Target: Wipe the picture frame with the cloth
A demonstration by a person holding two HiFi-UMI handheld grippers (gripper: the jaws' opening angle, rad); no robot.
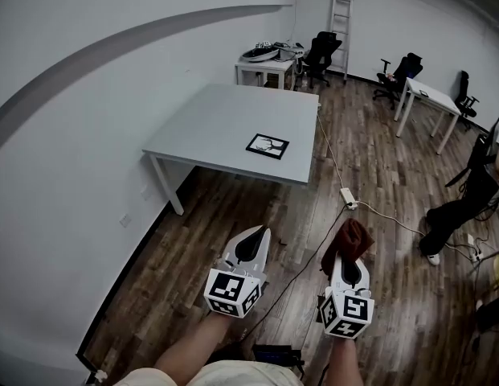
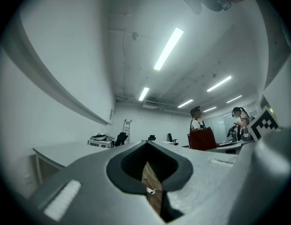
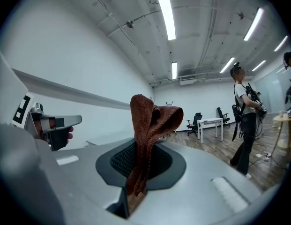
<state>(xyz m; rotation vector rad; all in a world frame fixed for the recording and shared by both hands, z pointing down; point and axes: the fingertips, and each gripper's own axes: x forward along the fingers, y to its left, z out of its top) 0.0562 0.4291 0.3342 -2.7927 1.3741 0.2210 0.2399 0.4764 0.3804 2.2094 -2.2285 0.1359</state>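
Head view has the 2 grippers low and side by side over the floor (image 1: 225, 207). The left gripper (image 1: 254, 238) has its jaws closed tip to tip, with nothing between them. The right gripper (image 1: 344, 257) pinches a rust-red cloth (image 1: 350, 238), which stands up past its tips and folds over. Just ahead of the right gripper a power strip (image 1: 348, 198) lies on the floor. Farther ahead, well apart from both grippers, the frame (image 1: 267, 145) lies flat on a grey table (image 1: 217, 115), near its close edge. Off to the right gripper's right is a person (image 1: 462, 203).
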